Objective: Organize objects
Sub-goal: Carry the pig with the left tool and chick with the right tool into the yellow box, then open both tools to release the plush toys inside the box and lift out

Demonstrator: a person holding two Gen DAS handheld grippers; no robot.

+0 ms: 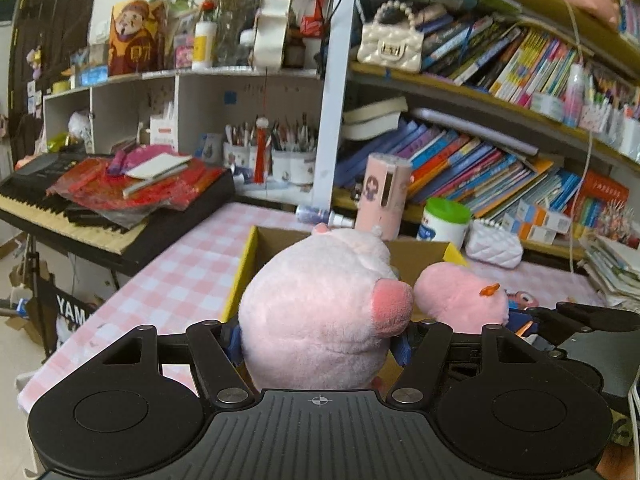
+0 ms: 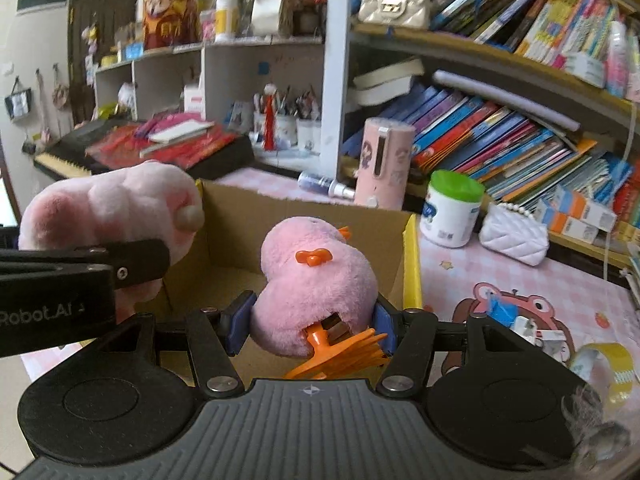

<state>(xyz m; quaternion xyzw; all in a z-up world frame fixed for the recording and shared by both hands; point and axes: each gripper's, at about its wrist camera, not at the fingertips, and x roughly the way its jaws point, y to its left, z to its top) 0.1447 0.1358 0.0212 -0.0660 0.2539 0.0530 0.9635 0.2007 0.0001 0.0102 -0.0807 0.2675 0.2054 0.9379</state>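
Observation:
My left gripper is shut on a large pale pink plush pig, held over the near edge of an open cardboard box. My right gripper is shut on a smaller pink plush with an orange bow and orange parts, held over the same box. In the right wrist view the pale pig and the left gripper's finger show at the left. In the left wrist view the smaller plush shows to the right of the pig.
The box stands on a pink checked tablecloth. Behind it are a pink cylinder, a green-lidded tub, a white quilted pouch and full bookshelves. A keyboard with red papers is at left. Tape roll and small items lie at right.

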